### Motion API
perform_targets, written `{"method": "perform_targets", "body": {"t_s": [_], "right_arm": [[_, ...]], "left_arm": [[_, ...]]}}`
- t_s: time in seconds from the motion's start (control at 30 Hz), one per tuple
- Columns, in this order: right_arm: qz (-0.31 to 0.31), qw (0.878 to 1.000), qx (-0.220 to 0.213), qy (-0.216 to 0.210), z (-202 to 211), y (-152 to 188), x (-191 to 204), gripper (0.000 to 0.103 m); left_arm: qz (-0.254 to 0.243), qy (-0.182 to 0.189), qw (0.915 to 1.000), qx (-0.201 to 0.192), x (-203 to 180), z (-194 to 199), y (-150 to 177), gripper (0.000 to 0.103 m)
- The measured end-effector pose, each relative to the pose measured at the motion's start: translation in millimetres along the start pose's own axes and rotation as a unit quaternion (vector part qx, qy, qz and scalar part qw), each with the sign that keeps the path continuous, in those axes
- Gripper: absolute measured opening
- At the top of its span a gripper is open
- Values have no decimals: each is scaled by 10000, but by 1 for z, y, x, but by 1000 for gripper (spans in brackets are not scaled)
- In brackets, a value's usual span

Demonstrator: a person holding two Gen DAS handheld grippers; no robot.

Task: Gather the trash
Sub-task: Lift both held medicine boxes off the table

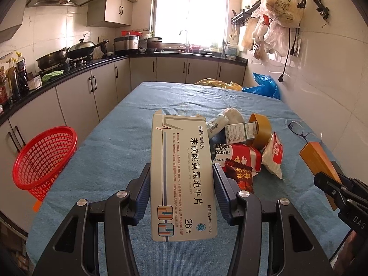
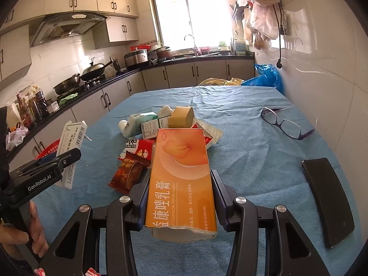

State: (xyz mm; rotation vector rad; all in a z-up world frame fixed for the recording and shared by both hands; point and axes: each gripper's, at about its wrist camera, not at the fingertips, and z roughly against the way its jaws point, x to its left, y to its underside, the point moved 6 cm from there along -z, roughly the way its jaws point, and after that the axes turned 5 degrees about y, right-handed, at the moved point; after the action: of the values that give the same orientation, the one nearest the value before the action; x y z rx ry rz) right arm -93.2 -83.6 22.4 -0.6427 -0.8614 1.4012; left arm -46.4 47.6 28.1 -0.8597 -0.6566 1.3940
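1. The left gripper (image 1: 181,179) is clamped on a white tablet box (image 1: 181,172), its pads pressing both long sides; the box stands lifted above the blue tablecloth (image 1: 110,151), pointing toward 12 o'clock.
2. The right gripper (image 2: 179,184) is closed on an orange cream box (image 2: 181,179) in the same manner, torn end toward the camera, held clear of the cloth.
3. In the left wrist view, the red basket (image 1: 43,158) sits at 9 o'clock of the white box, at the table's left edge.
4. The remaining trash pile lies at 1 to 2 o'clock of the white box: a brown snack wrapper (image 1: 239,172), a red-and-white packet (image 1: 243,156), a white sachet (image 1: 273,156), a tape roll (image 1: 262,128) and a small carton (image 1: 239,131), all touching or overlapping.
5. In the right wrist view, purple glasses (image 2: 285,122) lie at 2 o'clock of the orange box, well apart from the pile.
6. A black phone (image 2: 329,197) rests at 3 o'clock, near the table's right side.
7. A hand (image 2: 34,230) grips the left tool's handle at 8 o'clock.
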Motion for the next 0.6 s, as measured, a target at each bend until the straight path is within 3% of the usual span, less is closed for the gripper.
{"method": "perform_targets", "body": {"t_s": [0.6], "right_arm": [[48, 9999, -74, -87, 9, -3, 5, 51]], "left_arm": [[23, 8, 10000, -69, -2, 9, -4, 50]]}}
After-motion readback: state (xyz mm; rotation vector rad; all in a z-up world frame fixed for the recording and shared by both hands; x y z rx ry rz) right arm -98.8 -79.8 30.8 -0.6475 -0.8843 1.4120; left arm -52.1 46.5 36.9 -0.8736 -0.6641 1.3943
